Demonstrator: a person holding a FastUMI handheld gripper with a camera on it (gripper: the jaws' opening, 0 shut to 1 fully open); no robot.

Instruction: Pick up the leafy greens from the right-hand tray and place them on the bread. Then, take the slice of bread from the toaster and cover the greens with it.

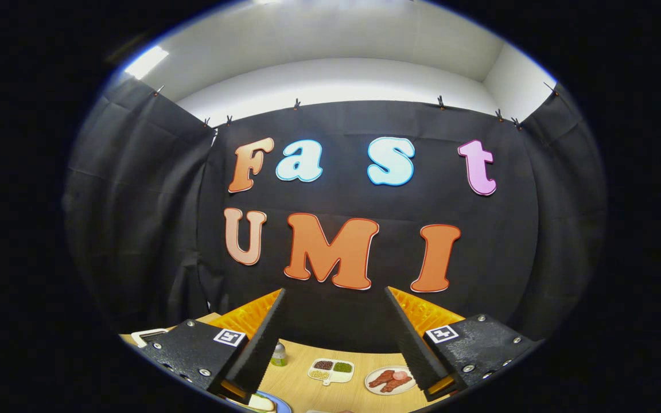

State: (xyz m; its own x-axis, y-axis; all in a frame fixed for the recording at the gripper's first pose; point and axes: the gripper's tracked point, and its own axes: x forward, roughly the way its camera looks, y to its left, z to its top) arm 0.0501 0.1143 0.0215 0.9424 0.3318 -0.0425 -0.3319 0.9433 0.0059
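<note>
Black cloth wall (pixel 152 229) all round, pinned up with clips under a white upper wall and ceiling (pixel 336 51), a bright light panel (pixel 146 62) at the far left. Below, a light wooden table (pixel 296 381), seen low between the fingers.

At the far left edge of the table, a white object (pixel 146 334) partly hidden behind the left finger block; cannot tell what. Just inside the left finger, a small green-bodied bottle with a grey cap (pixel 278 354), upright. Nearest, under the left finger's tip, a blue-rimmed plate (pixel 276 402) holding something pale, maybe the bread (pixel 260 403); mostly cut off, so not certain. Further along, a white divided tray (pixel 331 370) with dark reddish, green and pale yellowish fillings in separate compartments. Right of it, a round white plate (pixel 389 381) with reddish-brown meat pieces, touching the right finger's edge in view. Leafy greens and toaster not made out.

Gripper (pixel 335 298) raised above the table, fingers spread wide apart, nothing between them.
</note>
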